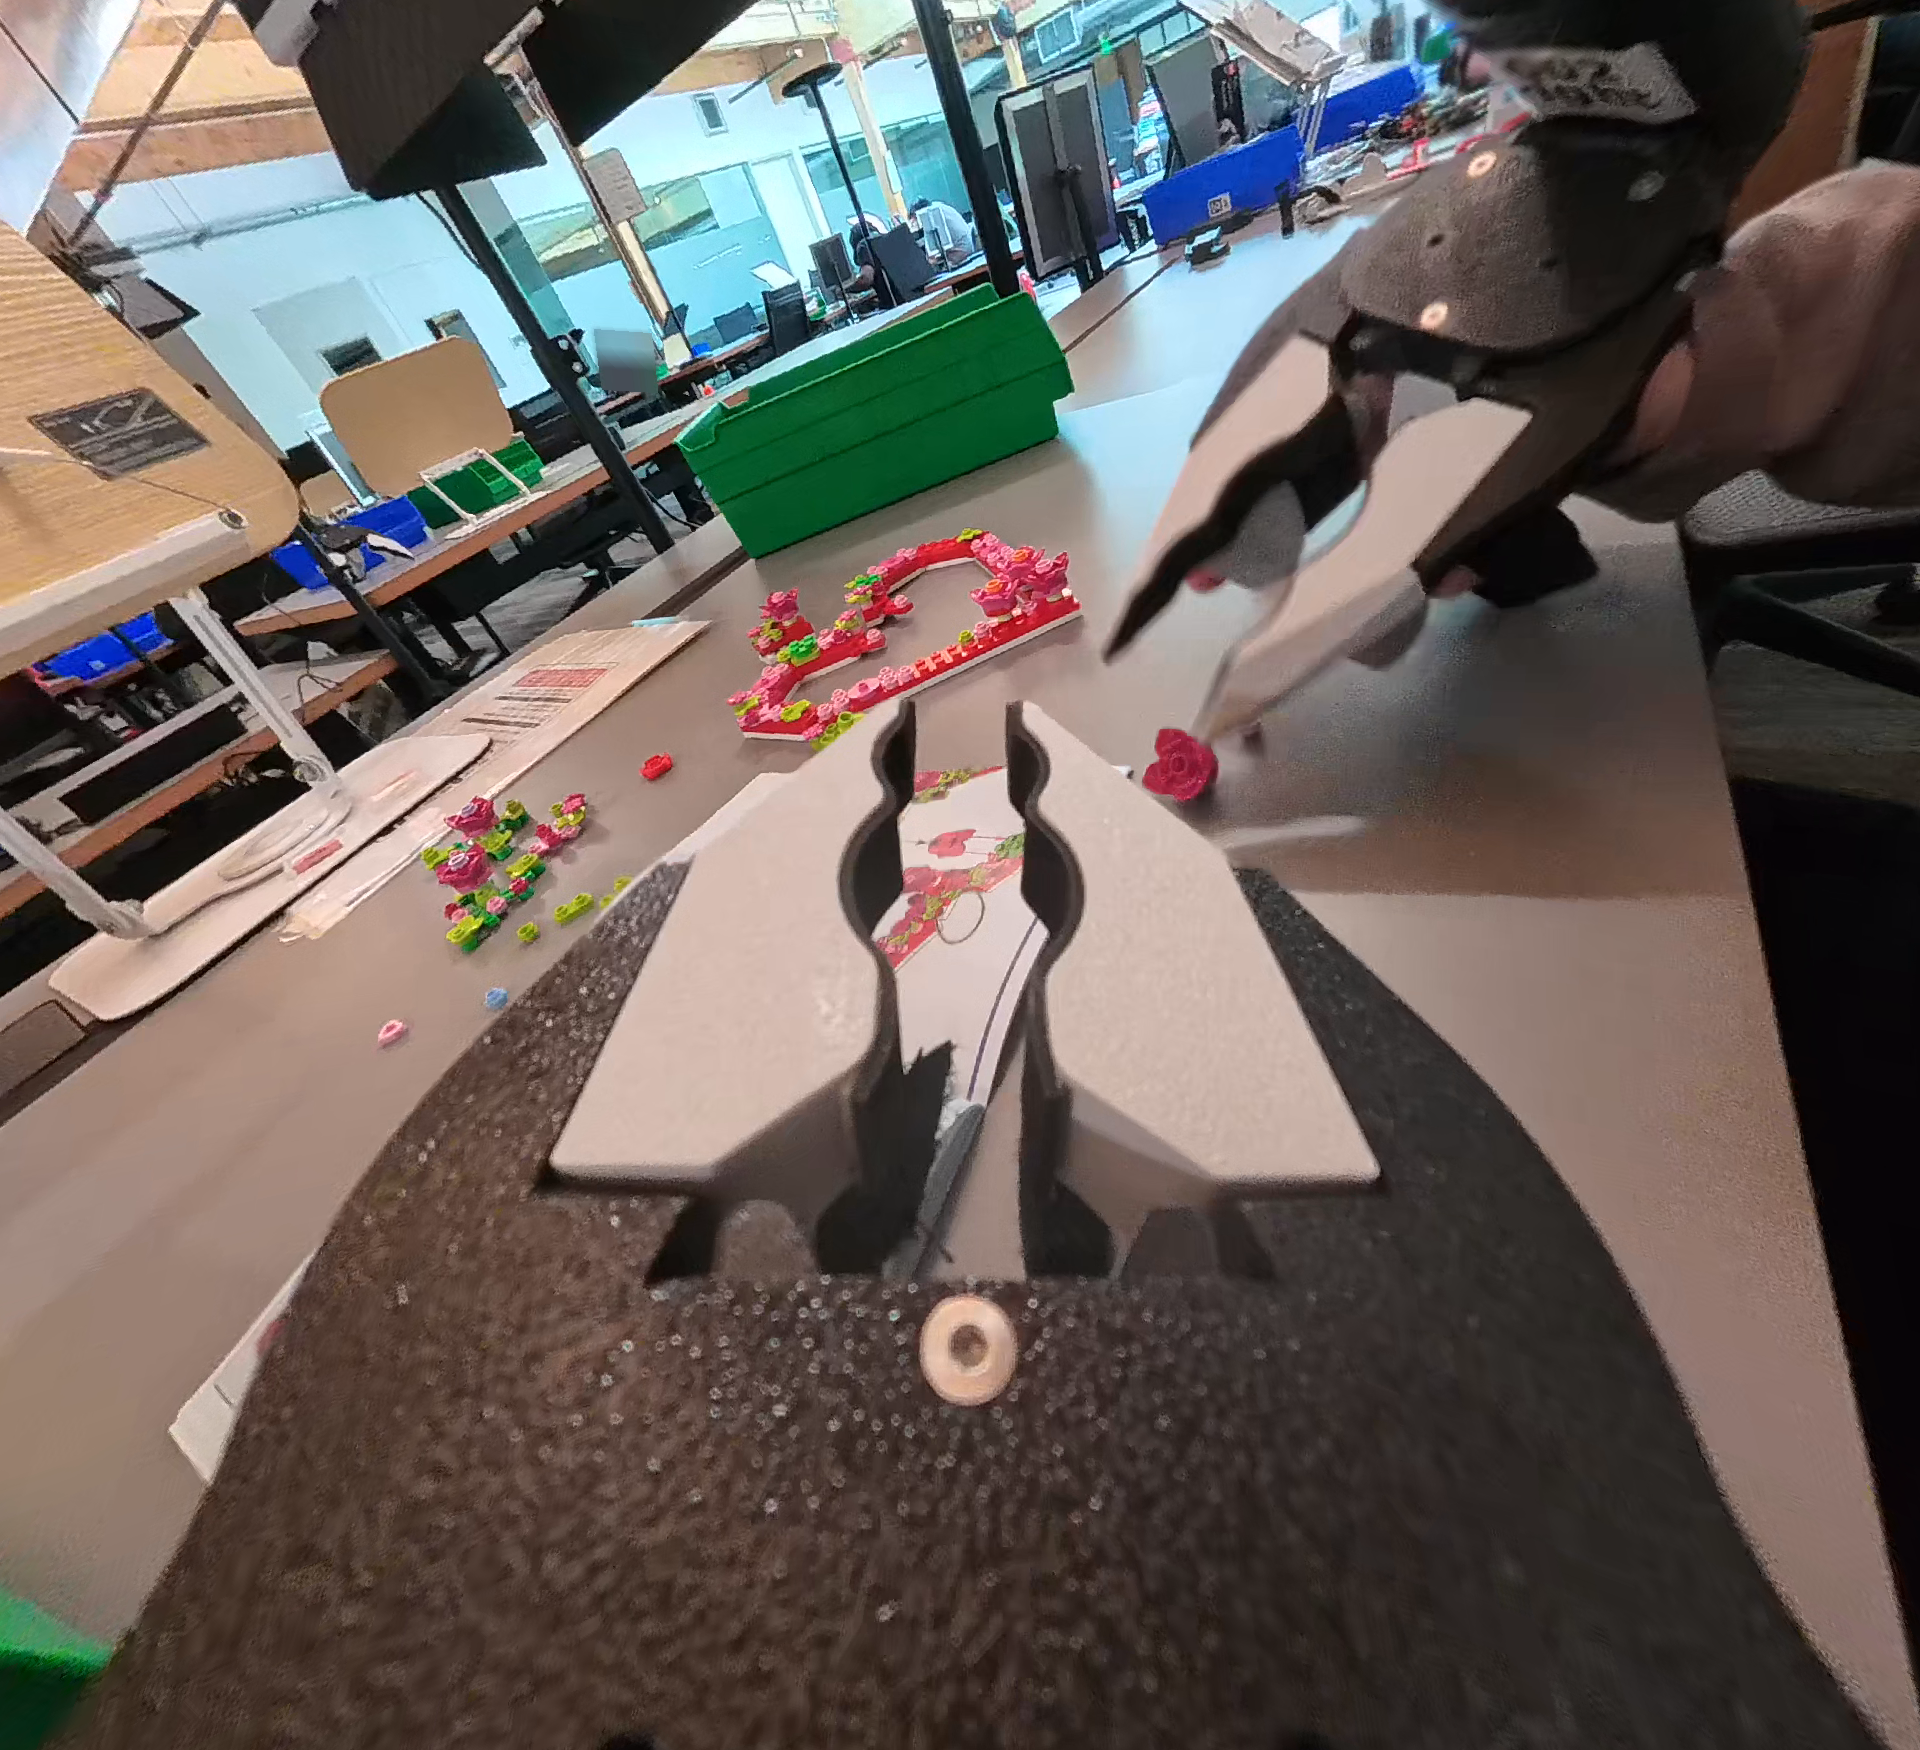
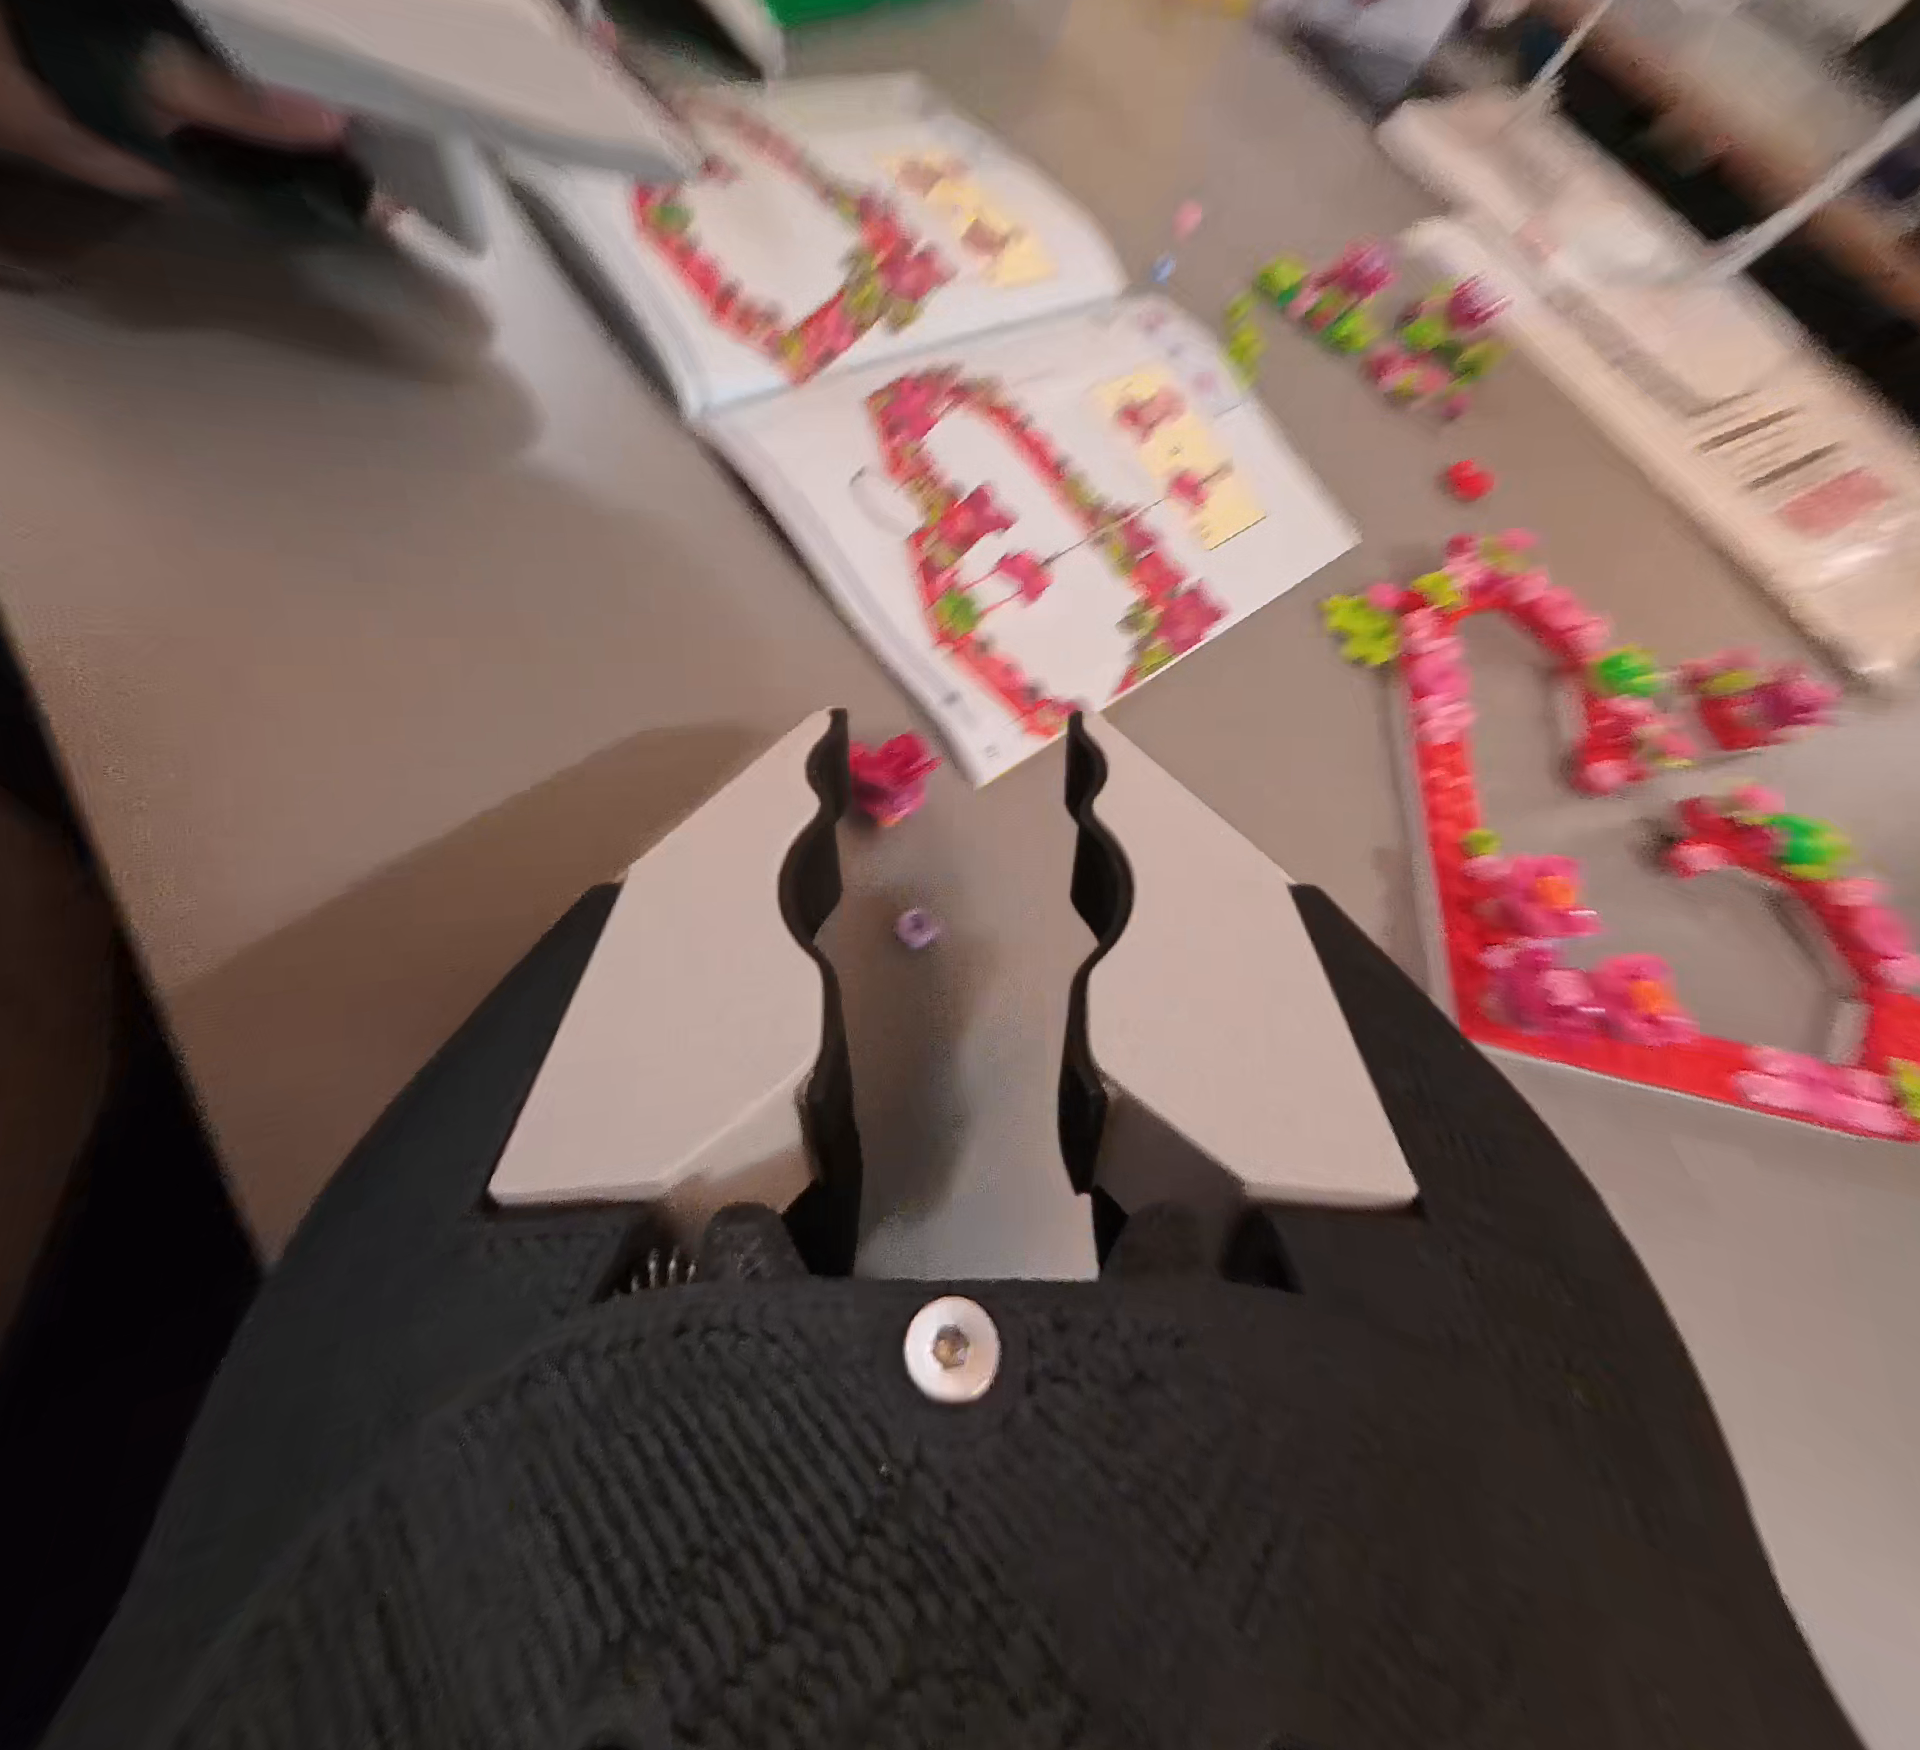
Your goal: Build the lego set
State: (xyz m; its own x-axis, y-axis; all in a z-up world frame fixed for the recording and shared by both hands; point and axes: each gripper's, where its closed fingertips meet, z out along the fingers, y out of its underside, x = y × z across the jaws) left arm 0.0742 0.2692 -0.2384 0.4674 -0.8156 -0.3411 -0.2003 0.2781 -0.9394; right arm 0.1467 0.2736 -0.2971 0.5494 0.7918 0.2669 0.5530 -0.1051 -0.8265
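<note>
Readable text: none could be made out in either view.
Flat box (image 1: 561,692): printed lines and a red block were seen on its face, too small to be read; in the right wrist view (image 2: 1766,453) they were blurred.
Open booklet (image 2: 1039,547): pictures of the red and pink build and yellow panels were shown on its pages; any step numbers were smeared by motion blur.
Blue bin (image 1: 1226,188): a small square black-and-white code sticker was carried on its front, not legible.
Dark plate on the wooden panel (image 1: 116,433): pale markings were borne, not resolved.
</note>
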